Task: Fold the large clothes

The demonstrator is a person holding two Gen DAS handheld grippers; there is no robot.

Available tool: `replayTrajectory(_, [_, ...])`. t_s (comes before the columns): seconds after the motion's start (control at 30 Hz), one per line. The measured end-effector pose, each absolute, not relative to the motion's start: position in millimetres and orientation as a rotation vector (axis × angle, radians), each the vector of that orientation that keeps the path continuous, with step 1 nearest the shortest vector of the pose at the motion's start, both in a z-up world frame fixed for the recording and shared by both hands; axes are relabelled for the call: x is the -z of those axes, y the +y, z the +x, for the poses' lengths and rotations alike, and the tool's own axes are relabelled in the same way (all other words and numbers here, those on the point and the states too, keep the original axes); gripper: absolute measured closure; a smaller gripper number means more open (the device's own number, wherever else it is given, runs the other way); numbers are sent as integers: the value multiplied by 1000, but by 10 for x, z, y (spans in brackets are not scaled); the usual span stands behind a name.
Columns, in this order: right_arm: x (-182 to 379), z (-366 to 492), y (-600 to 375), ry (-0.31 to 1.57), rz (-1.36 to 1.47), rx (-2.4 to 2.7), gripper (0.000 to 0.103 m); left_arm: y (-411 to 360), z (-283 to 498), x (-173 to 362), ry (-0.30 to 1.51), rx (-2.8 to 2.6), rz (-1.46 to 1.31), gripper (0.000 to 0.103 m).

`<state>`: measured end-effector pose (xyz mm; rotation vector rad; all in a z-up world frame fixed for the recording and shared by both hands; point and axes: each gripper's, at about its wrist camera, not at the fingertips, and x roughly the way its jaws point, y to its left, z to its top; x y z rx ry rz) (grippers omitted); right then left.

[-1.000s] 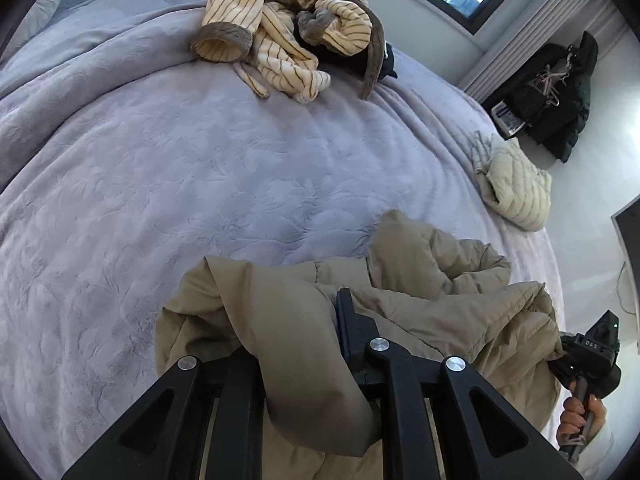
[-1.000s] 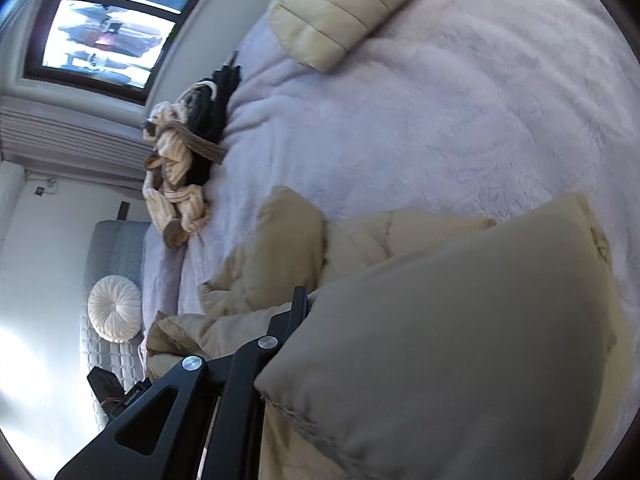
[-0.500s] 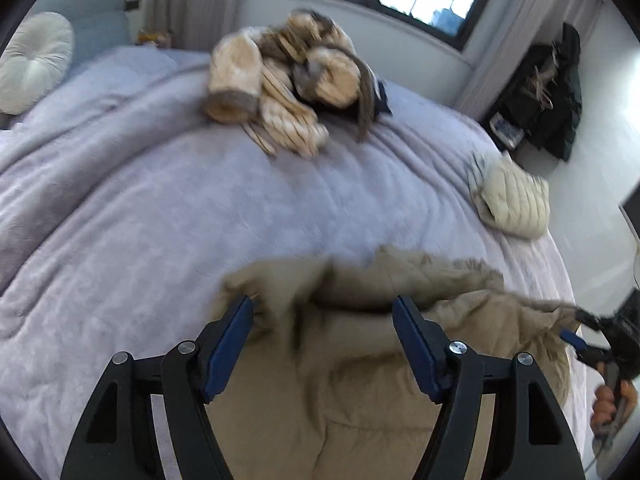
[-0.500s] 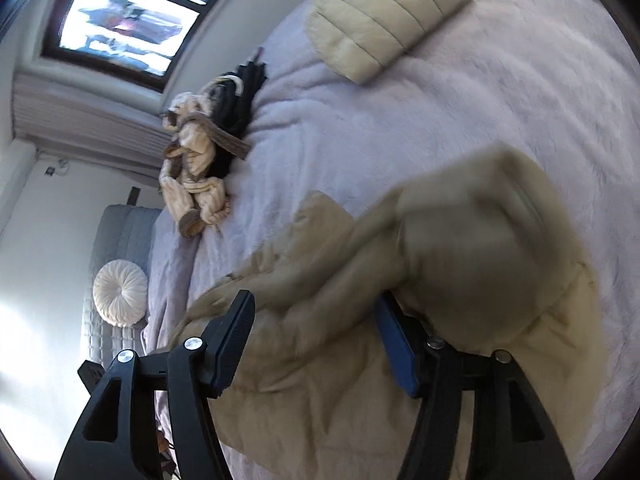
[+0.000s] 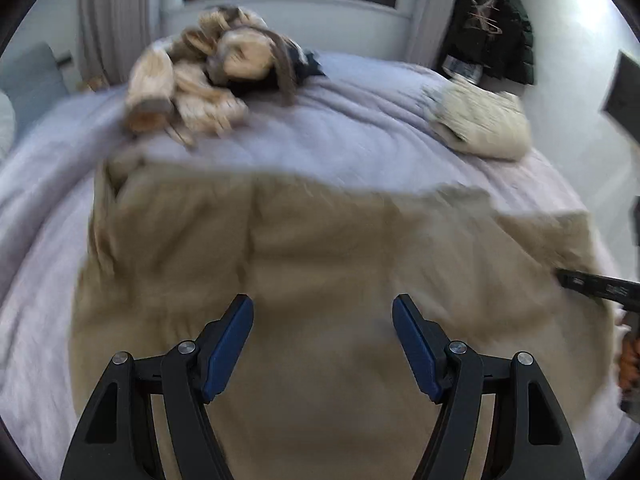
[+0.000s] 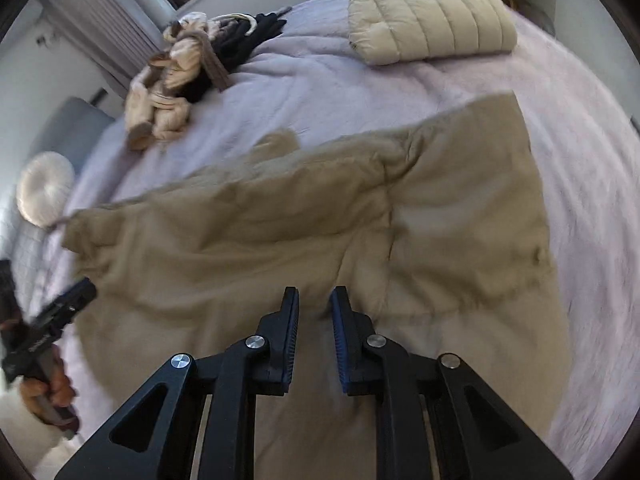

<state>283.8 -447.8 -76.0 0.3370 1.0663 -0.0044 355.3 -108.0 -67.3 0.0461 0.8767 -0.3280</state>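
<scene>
A large tan padded garment [image 5: 320,240] [image 6: 280,232] lies spread out, with some creases, on the lilac bed cover [image 5: 340,120]. My left gripper [image 5: 322,304] hovers over the garment's near part, open wide with nothing between its blue pads. My right gripper [image 6: 315,292] is over the near edge too; its jaws are closing to a narrow gap, and no cloth sits between them. Each gripper shows in the other's view: the right gripper [image 5: 592,286] at the garment's right edge, the left gripper [image 6: 60,320] at its left edge, held by a hand.
A heap of cream-and-brown striped clothes [image 5: 200,80] [image 6: 168,80] with a black item lies at the far side of the bed. A folded cream puffer jacket [image 5: 480,124] [image 6: 432,16] rests at the far right. Dark clothes [image 5: 496,24] hang by the wall.
Both grippers let go of the tan garment, which dropped from a bunched, lifted shape to lying spread on the bed. The left jaws opened wide; the right jaws opened, then narrowed.
</scene>
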Motion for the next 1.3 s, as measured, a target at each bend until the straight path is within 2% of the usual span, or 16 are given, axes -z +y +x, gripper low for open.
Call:
replayTrajectory(0.23, [1081, 3240, -4706, 1024, 373, 123, 88, -792, 4289, 1054, 900, 143, -46, 30])
replayTrajectory(0.47, [1439, 3464, -4799, 1022, 491, 70, 91, -606, 4519, 1513, 970, 144, -182, 30])
replayTrajectory(0.77, [1402, 3508, -4707, 1058, 457, 126, 90, -657, 4570, 1461, 1022, 119, -131, 29])
replayTrajectory(0.87, [1236, 3468, -4673, 1075, 445, 149, 77, -577, 4491, 1241, 1035, 87, -128, 29])
replayTrajectory(0.93, [1071, 3372, -4655, 1067, 457, 144, 49, -501, 4370, 1068, 1026, 101, -131, 29])
replayTrajectory(1.0, [865, 3210, -4634, 1028, 465, 134, 39, -436, 4212, 910, 1016, 113, -113, 29])
replayTrajectory(1.07, [713, 3063, -4609, 1006, 470, 131, 39, -372, 4031, 796, 1035, 127, -97, 25])
replayTrajectory(1.1, [621, 2939, -4599, 992, 492, 122, 37, -337, 3942, 764, 1060, 127, -94, 19])
replayTrajectory(1.13, [578, 2864, -4588, 986, 506, 114, 32, -304, 3857, 746, 1084, 128, -95, 7])
replayTrajectory(1.2, [459, 2609, -4558, 973, 545, 95, 26, -237, 3634, 698, 1105, 116, -86, 5])
replayTrajectory(1.3, [370, 2297, -4529, 970, 592, 90, 26, -168, 3349, 685, 1119, 105, -55, 5])
